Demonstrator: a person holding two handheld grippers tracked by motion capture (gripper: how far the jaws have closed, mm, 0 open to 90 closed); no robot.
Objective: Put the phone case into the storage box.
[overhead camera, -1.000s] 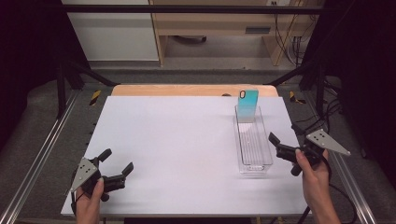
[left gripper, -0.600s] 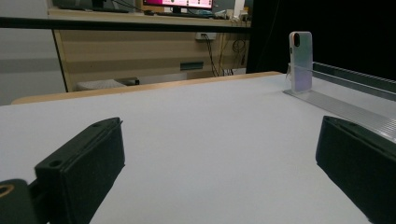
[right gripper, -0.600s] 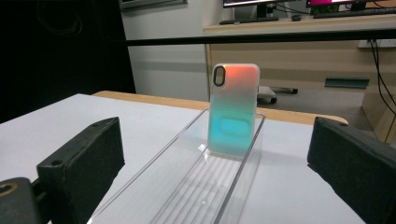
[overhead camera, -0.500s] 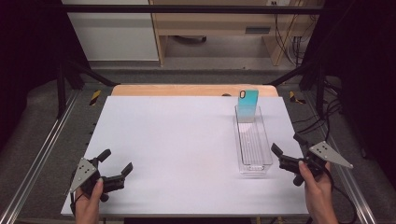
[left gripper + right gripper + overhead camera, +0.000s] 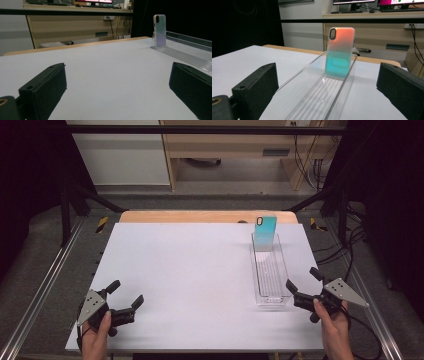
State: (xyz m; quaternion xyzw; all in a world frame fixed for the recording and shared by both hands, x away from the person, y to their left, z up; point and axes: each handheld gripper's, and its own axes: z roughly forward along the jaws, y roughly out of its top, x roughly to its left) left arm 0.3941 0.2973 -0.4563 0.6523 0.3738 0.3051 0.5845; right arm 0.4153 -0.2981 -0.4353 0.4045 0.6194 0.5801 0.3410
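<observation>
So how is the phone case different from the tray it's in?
The case stands upright at the far end; the tray lies flat and long. The case is coloured, orange at the top fading to teal; the tray is see-through with a ribbed floor. The case is much shorter than the tray is long. Neither is held: both claws are open and apart from them.

An orange-to-teal phone case [image 5: 340, 52] stands in a clear ribbed tray [image 5: 317, 100] on a white table [image 5: 190, 265].

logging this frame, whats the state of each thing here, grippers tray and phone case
left gripper: open, holds nothing, low over the table
right gripper: open, holds nothing, at the tray's near end
clear tray: lying flat on the table
phone case: upright at the tray's far end
</observation>
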